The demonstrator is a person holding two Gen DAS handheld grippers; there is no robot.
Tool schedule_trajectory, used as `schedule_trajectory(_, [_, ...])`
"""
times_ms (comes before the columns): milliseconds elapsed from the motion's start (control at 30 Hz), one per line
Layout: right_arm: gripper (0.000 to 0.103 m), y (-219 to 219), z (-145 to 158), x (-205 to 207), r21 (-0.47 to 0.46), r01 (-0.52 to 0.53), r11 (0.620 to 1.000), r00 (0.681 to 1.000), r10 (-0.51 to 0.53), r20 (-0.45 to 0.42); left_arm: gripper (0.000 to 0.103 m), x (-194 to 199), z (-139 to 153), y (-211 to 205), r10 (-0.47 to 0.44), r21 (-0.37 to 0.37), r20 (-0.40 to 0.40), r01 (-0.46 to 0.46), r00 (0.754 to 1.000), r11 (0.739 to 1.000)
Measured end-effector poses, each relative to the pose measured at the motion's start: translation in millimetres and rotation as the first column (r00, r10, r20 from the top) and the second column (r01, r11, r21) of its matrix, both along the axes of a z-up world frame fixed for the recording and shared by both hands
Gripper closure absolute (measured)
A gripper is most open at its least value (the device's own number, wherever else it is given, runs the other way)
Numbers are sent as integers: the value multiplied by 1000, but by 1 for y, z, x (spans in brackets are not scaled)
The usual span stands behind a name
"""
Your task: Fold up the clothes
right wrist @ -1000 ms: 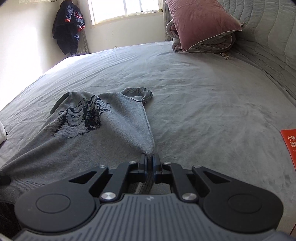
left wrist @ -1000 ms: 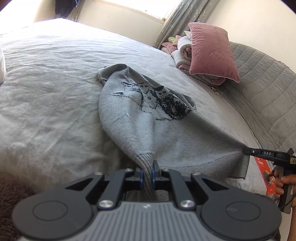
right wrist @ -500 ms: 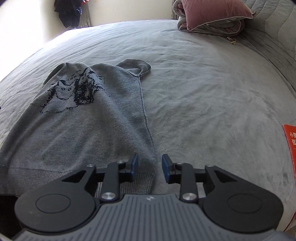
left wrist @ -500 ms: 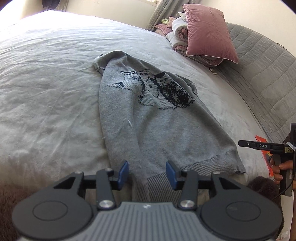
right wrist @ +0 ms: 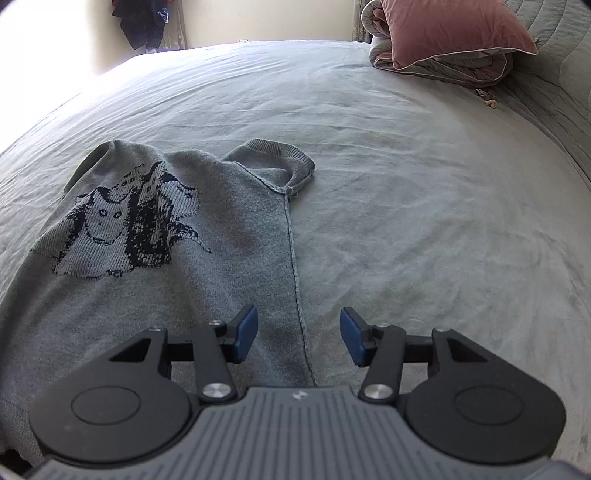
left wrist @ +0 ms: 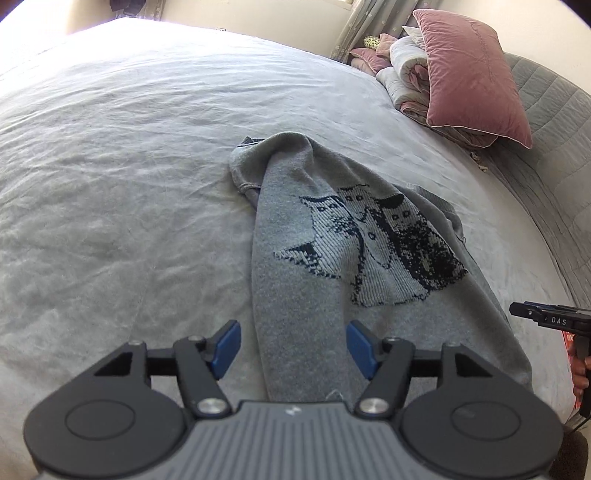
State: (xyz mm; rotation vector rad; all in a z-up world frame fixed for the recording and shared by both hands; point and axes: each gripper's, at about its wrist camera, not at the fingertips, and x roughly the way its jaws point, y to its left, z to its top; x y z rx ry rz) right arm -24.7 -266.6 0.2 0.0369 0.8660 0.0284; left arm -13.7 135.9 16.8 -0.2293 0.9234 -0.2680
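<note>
A grey knit sweater with a dark cat pattern lies flat on the bed, hem toward me, both sleeves bunched near its far end. My left gripper hovers over the sweater's left side edge; its jaws are opening and the blue pads press on nothing. In the right wrist view the same sweater fills the left half. My right gripper stands open over its right side seam, holding nothing. The right gripper's tip also shows at the right edge of the left wrist view, with a hand under it.
The grey bedsheet spreads around the sweater. A pink pillow on folded bedding sits at the far right beside a quilted grey headboard. A dark garment hangs on the far wall. A red item lies by the bed's right edge.
Both grippers were shut on the sweater's hem corners, then let go and opened. Both have moved forward over the sweater, which now lies flat; the hem has dropped out of view below the grippers.
</note>
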Motion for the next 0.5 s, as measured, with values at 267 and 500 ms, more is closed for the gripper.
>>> schedule_trajectory(267, [49, -12, 0, 77, 50, 9, 999, 999, -11, 30, 37, 59, 9, -35, -43, 60, 19, 42, 999, 997])
schedule_trajectory(500, [46, -37, -18, 139, 172, 34, 985, 996, -48, 77, 33, 122, 27, -89, -106, 133, 85, 94, 991, 987])
